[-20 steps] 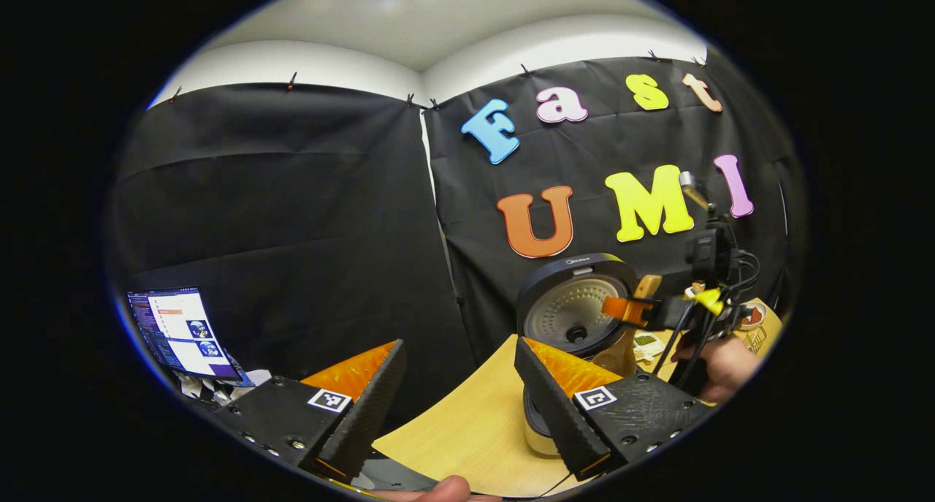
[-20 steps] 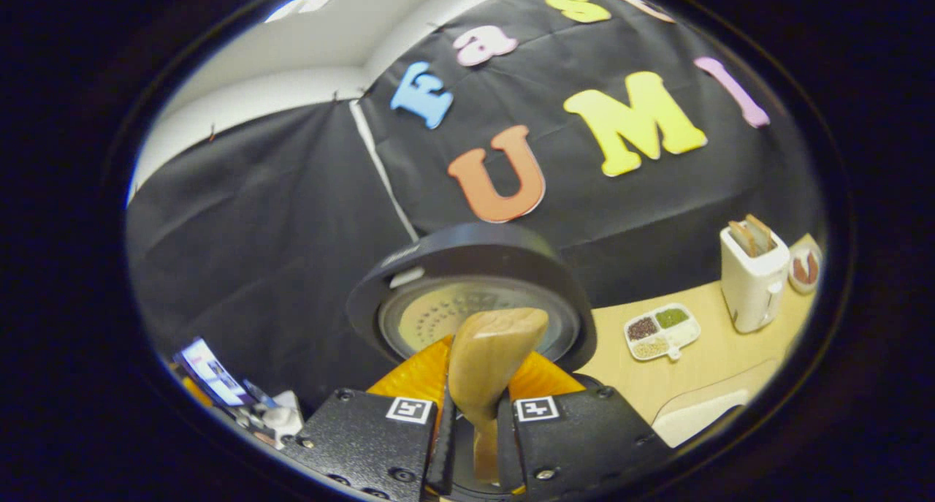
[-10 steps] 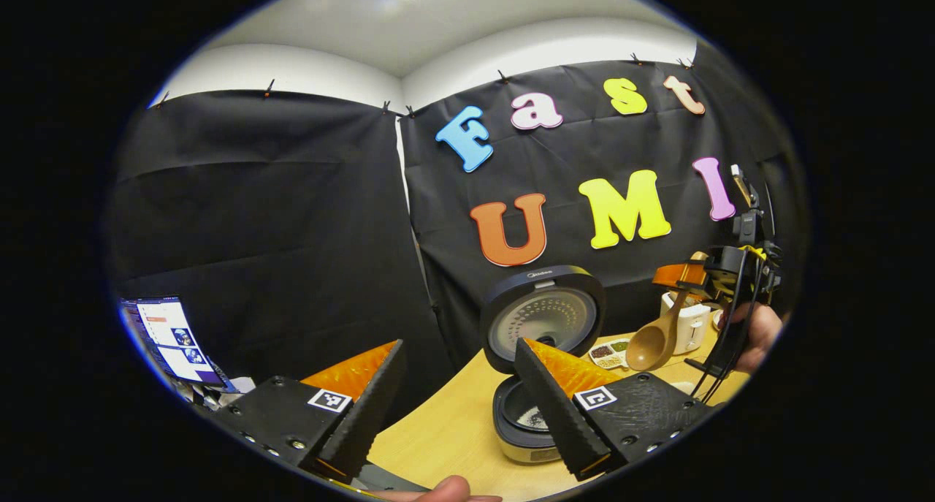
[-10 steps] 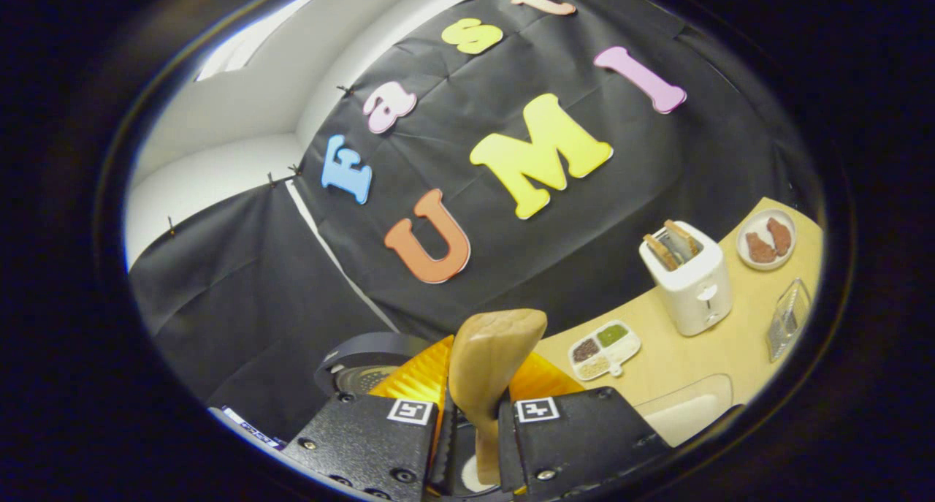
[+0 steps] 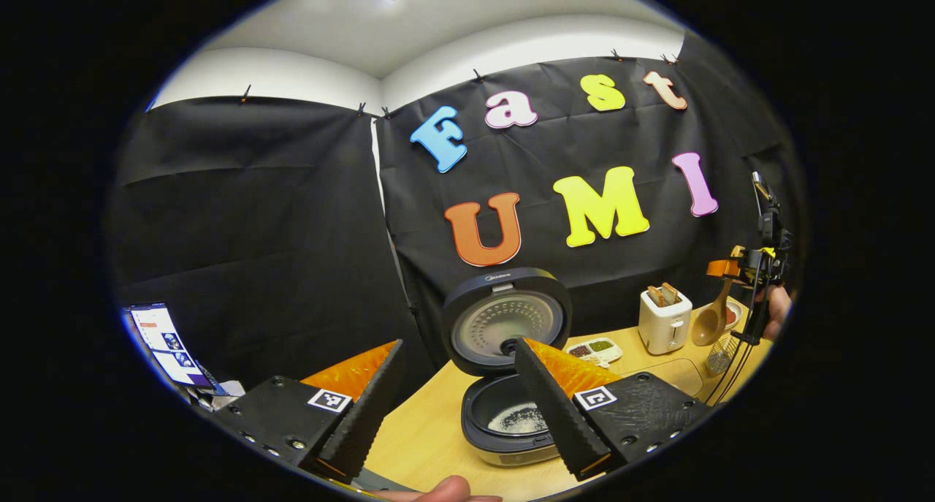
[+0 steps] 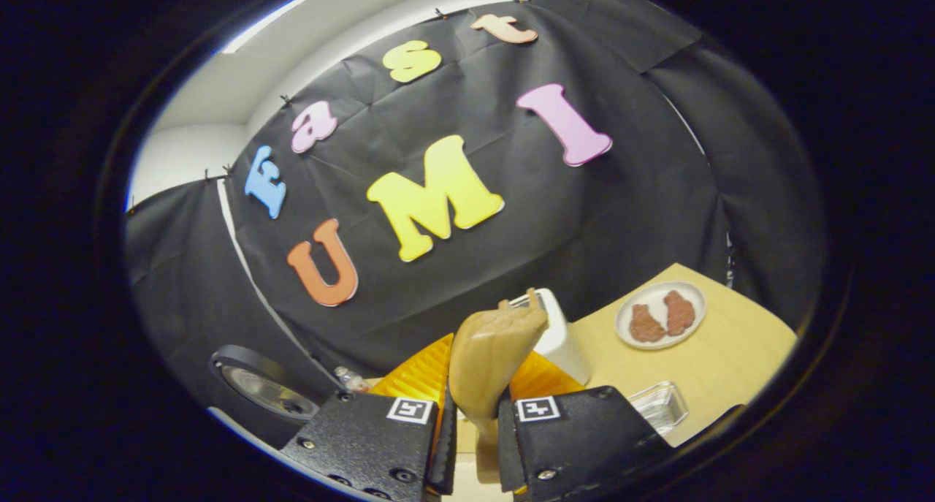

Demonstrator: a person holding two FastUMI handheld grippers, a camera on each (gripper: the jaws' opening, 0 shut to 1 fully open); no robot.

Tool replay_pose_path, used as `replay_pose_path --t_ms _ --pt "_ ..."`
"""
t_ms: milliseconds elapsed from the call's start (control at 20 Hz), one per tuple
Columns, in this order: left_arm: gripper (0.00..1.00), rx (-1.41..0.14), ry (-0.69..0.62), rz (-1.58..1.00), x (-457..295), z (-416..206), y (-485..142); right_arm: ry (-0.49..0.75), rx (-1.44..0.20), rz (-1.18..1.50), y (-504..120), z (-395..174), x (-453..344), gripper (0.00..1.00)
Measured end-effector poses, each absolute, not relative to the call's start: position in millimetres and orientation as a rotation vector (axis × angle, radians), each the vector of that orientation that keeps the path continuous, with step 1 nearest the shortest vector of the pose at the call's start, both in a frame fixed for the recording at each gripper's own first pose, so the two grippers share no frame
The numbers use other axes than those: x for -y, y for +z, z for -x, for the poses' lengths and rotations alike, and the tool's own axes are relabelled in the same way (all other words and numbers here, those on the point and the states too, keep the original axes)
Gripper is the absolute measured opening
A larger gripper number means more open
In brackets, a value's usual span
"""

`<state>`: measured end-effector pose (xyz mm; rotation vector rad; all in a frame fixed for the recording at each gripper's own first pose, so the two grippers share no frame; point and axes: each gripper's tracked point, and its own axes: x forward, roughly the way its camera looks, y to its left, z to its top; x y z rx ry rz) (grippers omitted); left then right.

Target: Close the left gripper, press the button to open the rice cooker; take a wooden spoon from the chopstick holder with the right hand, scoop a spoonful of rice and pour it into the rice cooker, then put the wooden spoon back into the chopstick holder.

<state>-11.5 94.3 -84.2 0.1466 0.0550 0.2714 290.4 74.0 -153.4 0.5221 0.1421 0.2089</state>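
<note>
The rice cooker (image 5: 504,429) stands open on the table, lid (image 5: 506,319) upright, with white rice in the bottom of its pot. My left gripper (image 5: 453,407) hangs open in front of it, holding nothing. Far to the right, my right gripper (image 5: 733,269) is held in a hand, shut on the wooden spoon (image 5: 707,328), whose bowl hangs down. In the right gripper view the spoon (image 6: 491,359) stands up between the closed fingers of the right gripper (image 6: 475,432). The cooker's lid (image 6: 263,389) lies low at the left. A mesh holder (image 5: 721,354) stands under the spoon.
A white toaster (image 5: 663,319) with bread and a divided tray of grains (image 5: 595,350) sit behind the cooker. A plate with two brown pieces (image 6: 661,314) and a clear mesh container (image 6: 657,405) are at the right end of the table. A lit screen (image 5: 164,337) sits far left.
The right gripper has carried the spoon away from above the cooker toward the right end of the table. The cooker's pot with rice has come into the left gripper view.
</note>
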Motion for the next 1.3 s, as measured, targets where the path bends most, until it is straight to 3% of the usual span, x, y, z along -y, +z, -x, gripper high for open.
replay_pose_path --t_ms 400,600,650,700,1300 --pt "0.95 -0.060 0.201 -0.151 -44 -4 -90 0.084 -0.170 -0.456 -211 -311 27 0.28" --pt "0.95 -0.067 0.186 -0.173 -33 -9 -92 0.077 -0.208 -0.472 -241 -316 25 0.29" --pt "0.90 -0.070 0.186 -0.173 -32 -11 -92 0.075 -0.210 -0.465 -244 -314 25 0.28" --pt "0.95 -0.072 0.182 -0.174 -32 -12 -92 0.071 -0.212 -0.453 -251 -316 23 0.28" --pt "0.96 -0.085 0.172 -0.203 -29 -18 -98 0.024 -0.303 -0.433 -317 -313 22 0.28"
